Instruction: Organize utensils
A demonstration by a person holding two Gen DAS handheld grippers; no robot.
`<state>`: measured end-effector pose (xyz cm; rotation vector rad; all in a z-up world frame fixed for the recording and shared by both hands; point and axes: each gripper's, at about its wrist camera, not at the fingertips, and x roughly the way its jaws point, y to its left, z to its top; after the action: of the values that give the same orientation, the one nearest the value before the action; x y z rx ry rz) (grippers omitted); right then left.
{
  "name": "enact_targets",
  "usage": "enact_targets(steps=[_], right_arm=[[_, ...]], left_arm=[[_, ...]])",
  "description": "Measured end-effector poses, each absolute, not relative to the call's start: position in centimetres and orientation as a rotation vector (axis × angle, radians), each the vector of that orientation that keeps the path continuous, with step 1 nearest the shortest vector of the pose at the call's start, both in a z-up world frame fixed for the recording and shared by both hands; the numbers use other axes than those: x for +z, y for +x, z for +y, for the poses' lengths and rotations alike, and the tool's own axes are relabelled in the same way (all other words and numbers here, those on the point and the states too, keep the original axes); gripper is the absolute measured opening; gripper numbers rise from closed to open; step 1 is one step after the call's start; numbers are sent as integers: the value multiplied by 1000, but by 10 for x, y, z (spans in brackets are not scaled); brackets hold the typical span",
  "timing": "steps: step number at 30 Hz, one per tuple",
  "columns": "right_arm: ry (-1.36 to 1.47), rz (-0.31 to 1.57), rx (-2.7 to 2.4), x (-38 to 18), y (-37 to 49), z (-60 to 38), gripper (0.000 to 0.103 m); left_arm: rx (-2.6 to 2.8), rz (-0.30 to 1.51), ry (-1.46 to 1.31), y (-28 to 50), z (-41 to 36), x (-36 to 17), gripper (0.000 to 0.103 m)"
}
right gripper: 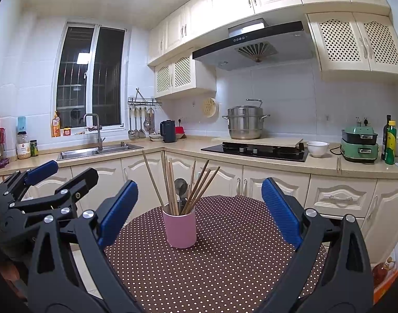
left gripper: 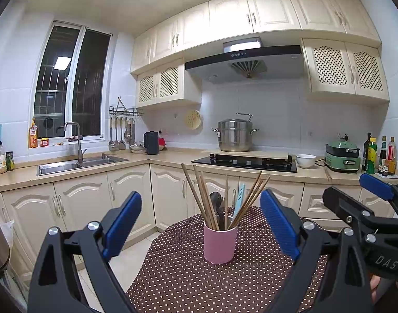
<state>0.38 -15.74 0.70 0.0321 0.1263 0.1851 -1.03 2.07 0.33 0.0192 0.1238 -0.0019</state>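
A pink cup (left gripper: 220,244) stands upright on a brown polka-dot table (left gripper: 188,281). It holds several wooden chopsticks (left gripper: 199,195), a dark metal spoon (left gripper: 216,200) and a light blue utensil (left gripper: 239,198). My left gripper (left gripper: 201,224) is open and empty, with the cup between and beyond its blue pads. My right gripper (right gripper: 200,208) is open and empty, and the cup (right gripper: 180,229) sits left of its centre, with chopsticks (right gripper: 172,185) and spoon (right gripper: 180,186) in it. Each gripper shows in the other's view: the right gripper (left gripper: 355,193) and the left gripper (right gripper: 60,172).
Behind the table runs an L-shaped kitchen counter (left gripper: 170,154) with a sink (left gripper: 79,164), a black hob (left gripper: 245,163), a steel pot (left gripper: 234,135), a white bowl (left gripper: 305,160), a green cooker (left gripper: 342,156) and bottles (left gripper: 381,156). Cream cabinets (left gripper: 131,198) stand below.
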Motion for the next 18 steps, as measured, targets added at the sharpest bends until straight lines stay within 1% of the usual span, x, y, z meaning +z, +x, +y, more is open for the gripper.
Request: enact_targets(steps=[18], right_arm=[[32, 142, 184, 5, 7, -155, 94]], left_arm=[[2, 130, 24, -10, 23, -1, 91]])
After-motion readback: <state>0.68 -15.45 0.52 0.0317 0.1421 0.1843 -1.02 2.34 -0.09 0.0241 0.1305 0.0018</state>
